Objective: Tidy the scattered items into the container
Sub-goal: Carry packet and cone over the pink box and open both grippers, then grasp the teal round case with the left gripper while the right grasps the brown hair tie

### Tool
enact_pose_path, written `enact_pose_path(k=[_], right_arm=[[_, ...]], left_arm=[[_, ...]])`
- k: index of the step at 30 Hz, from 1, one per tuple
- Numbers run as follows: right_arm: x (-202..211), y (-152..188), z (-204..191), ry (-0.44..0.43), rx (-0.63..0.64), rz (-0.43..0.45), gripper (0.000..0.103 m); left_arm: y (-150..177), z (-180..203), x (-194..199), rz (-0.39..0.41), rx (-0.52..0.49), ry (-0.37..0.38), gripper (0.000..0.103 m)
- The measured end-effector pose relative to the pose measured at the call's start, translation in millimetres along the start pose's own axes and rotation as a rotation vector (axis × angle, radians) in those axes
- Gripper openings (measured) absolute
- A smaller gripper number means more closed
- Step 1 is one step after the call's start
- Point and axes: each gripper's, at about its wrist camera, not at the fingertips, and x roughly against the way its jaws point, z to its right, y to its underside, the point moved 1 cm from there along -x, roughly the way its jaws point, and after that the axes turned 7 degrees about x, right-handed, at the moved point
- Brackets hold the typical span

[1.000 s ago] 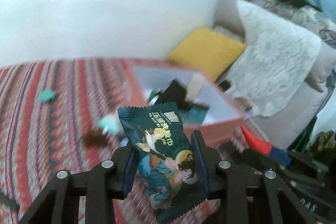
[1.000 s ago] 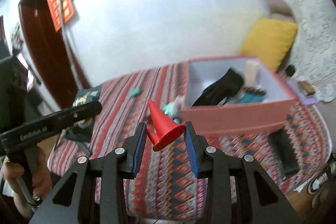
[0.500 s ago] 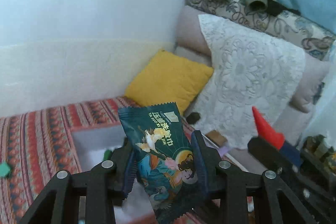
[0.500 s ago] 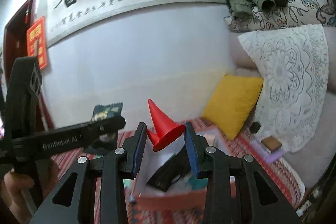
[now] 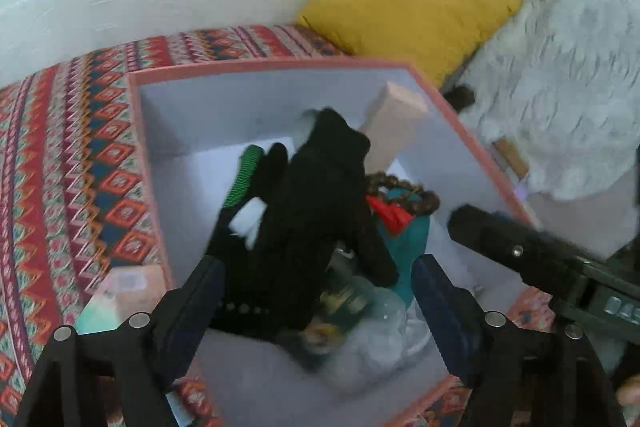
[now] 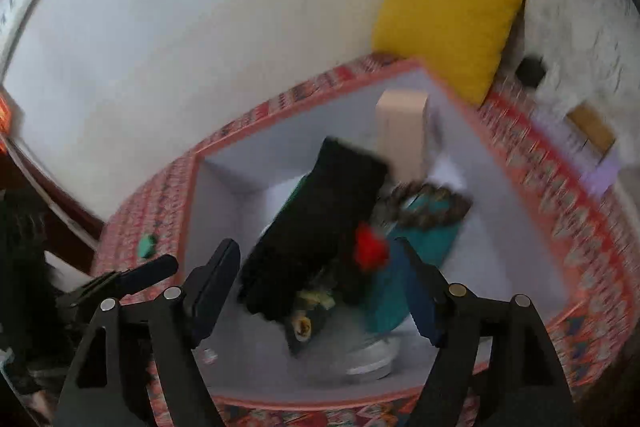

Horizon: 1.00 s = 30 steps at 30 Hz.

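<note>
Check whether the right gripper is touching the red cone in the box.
Apart. The right wrist view shows the right gripper open over the box, with the red cone lying clear between its fingers, touching neither.

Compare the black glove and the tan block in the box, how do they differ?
The glove is black and soft; the block is pale tan and rigid, with flat faces. The glove lies draped across the pile in the middle of the box; the block stands on end, leaning at the far wall. The glove covers more of the pile than the block does. Both are inside the box.
</note>
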Motion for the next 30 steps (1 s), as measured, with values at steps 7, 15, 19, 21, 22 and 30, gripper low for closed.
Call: enact_pose_path(k=[7, 15, 19, 21, 22, 30], right_arm=[[54, 27, -46, -0.031, 0.061, 0.08, 0.086], [103, 84, -143, -0.115, 0.228, 0.117, 0.092], [88, 119, -191, -0.154, 0.313, 0.061, 0.093], [75, 138, -212, -0.155, 0.358, 0.026, 0.093], [64, 149, -223, -0.146, 0.39, 0.004, 0.093], [-15, 205, -261, -0.048, 0.508, -0.107, 0.093]], left_arm=[[11, -50, 105, 0.178, 0.098, 0.037, 0.097], [89, -148, 178, 0.243, 0.192, -0.106, 0.1], [139, -194, 183, 0.222, 0.222, -0.22, 0.1], [158, -213, 183, 0.212, 0.231, -0.268, 0.1], [167, -223, 181, 0.204, 0.243, -0.284, 0.1], [201, -293, 155, 0.133, 0.367, -0.349, 0.1]])
